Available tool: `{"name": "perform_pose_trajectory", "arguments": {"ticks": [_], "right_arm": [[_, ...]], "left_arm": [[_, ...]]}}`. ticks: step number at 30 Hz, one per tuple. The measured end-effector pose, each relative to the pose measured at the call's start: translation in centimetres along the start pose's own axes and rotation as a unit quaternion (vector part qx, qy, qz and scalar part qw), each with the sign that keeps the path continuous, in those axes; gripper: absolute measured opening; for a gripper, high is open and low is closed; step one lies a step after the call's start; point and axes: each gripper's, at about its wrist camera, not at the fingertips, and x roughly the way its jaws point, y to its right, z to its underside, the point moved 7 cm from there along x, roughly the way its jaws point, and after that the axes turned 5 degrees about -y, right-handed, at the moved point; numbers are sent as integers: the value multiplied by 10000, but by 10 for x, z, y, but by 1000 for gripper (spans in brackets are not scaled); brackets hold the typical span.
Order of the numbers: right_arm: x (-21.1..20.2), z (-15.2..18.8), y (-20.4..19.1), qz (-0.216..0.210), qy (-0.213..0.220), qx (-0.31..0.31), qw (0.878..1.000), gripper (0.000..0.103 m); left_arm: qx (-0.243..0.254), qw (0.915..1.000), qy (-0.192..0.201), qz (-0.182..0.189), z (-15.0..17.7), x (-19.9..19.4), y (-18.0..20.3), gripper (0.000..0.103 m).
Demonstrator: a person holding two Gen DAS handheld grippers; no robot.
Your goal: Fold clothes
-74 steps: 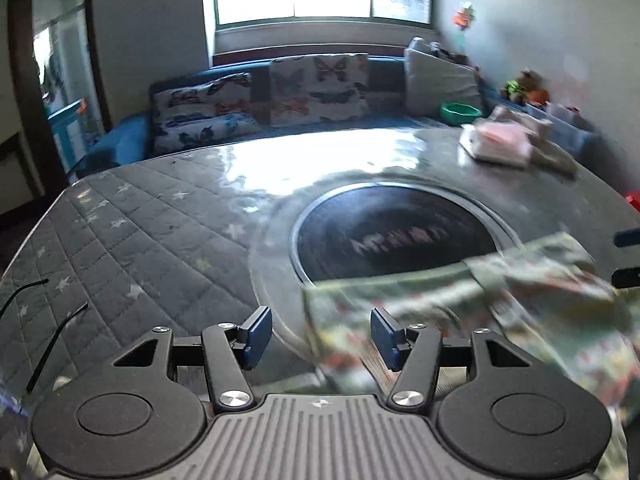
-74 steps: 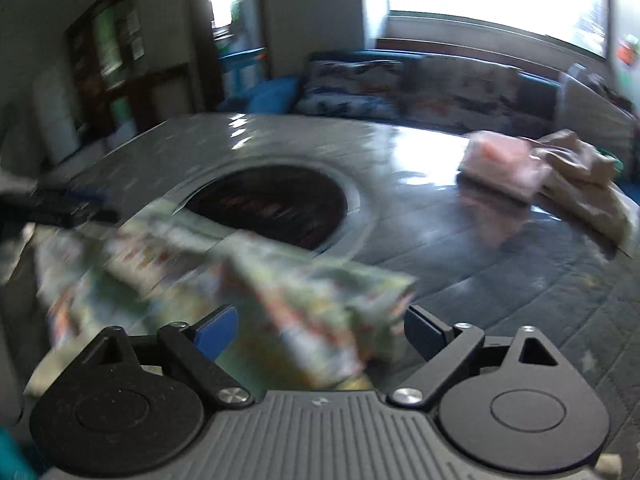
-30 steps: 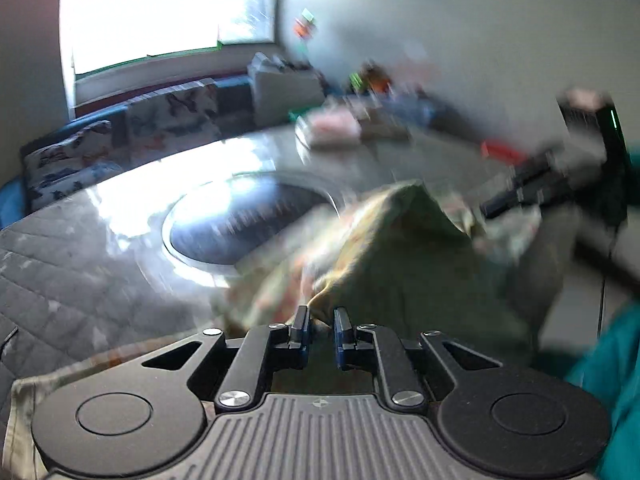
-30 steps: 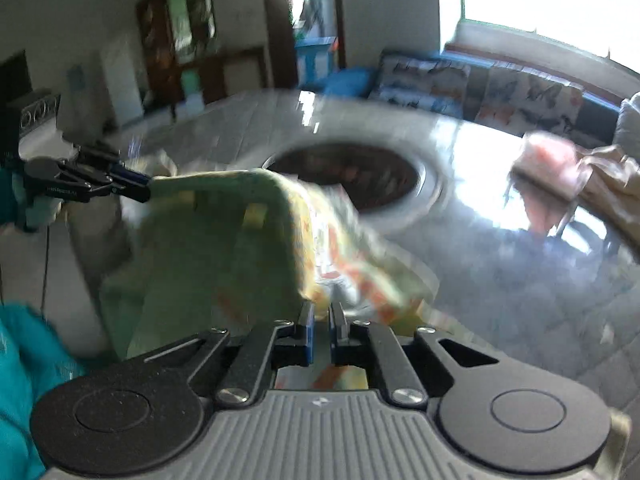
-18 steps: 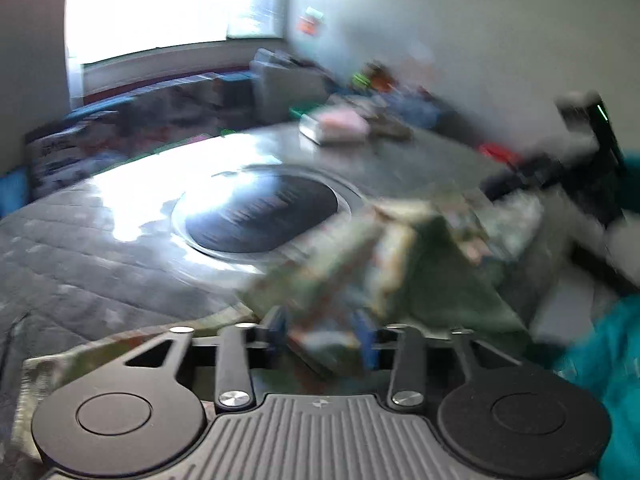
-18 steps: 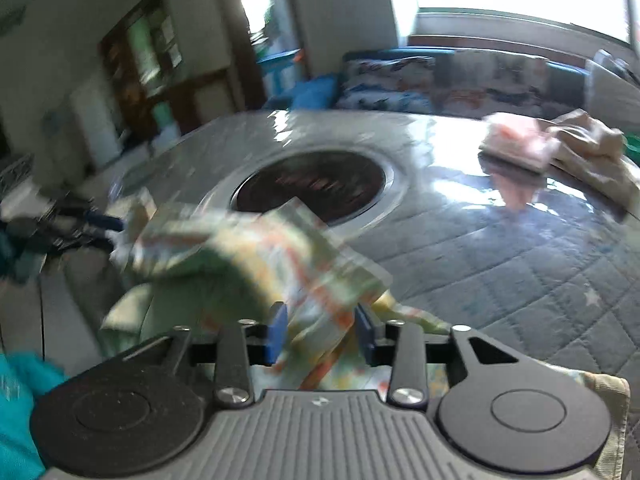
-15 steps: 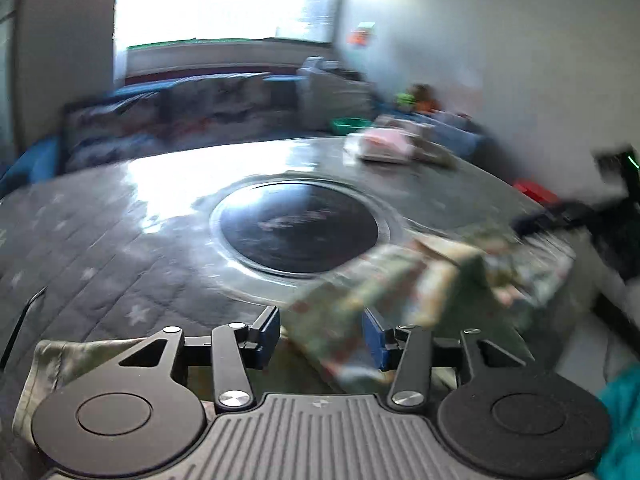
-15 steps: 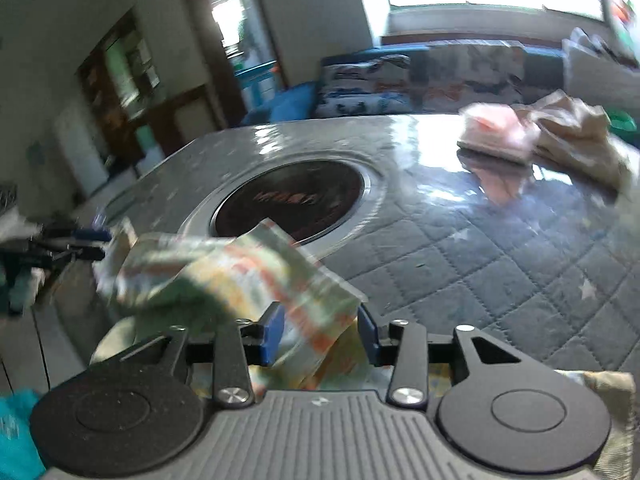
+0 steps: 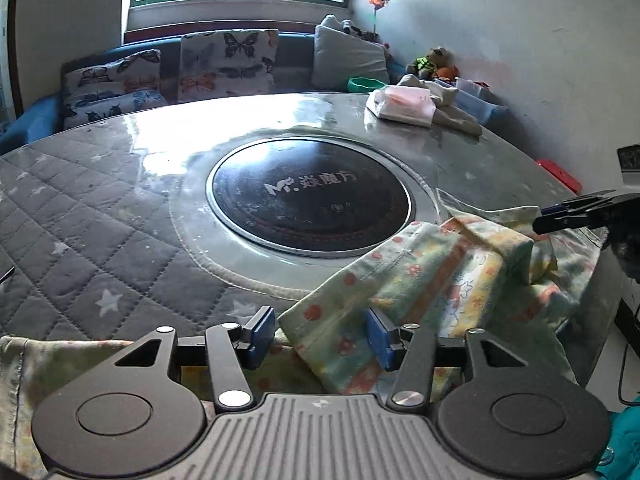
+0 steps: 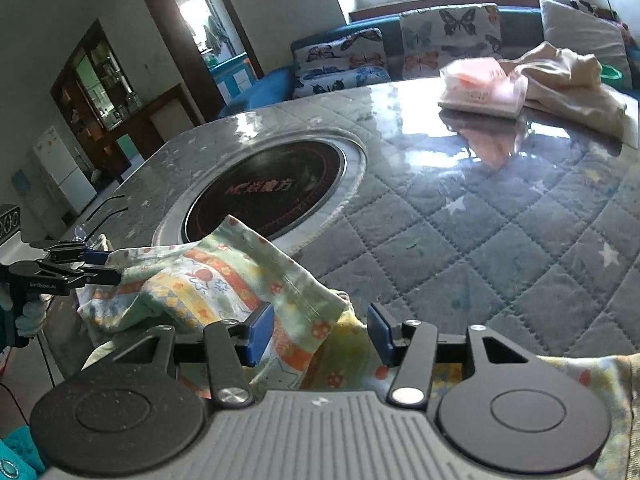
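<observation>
Fold looks barely begun: pale green cotton garment w/ orange and yellow print (image 9: 440, 280) bunched at near edge of round grey quilted table under clear cover (image 9: 100, 220), part draped off the rim, no flat panel or crease yet; spreading, folding, stacking probably all left. Folded pink cloth (image 10: 480, 88) and cream cloth heap (image 10: 572, 84) at far side, well apart, maybe done already. Left gripper (image 9: 322, 332) spread wide, blue pads either side of a hem corner, not pinching. Right gripper (image 10: 320, 332) likewise agape over cloth, gripping nothing. Left wrist view alone shows garment's overhang plus wall-side toys; right wrist view alone shows doorway, cabinet and more fabric trailing under the tool at right. Black round induction hob (image 9: 310, 196) in both.
</observation>
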Motion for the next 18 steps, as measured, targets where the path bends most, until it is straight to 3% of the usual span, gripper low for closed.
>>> {"name": "perform_pose_trajectory", "arguments": {"ticks": [2, 3, 4, 5, 7, 12, 18], "right_arm": [[2, 0, 1, -4, -50, 43, 10000, 46], [3, 0, 0, -8, -68, 27, 10000, 41], [4, -1, -1, -14, -80, -29, 10000, 34], [5, -2, -3, -21, -91, -85, 9999, 21], [6, -6, -7, 100, -151, -260, 9995, 14], [2, -27, -20, 196, -134, -770, 9968, 6], [5, -71, -31, 469, -2, -1442, 9884, 6]], "left_arm": [[55, 10000, 11, 16, 0, -1, 2, 41], [85, 10000, 25, 5, -1, -1, 2, 37], [103, 9999, 34, 16, -2, -1, 3, 25], [121, 9999, 42, 26, -4, -1, 4, 18], [230, 9997, 76, -20, -7, -2, 6, 12], [545, 9982, 178, -194, -27, -4, 8, 8], [914, 9941, 347, -478, -72, 5, -1, 8]]}}
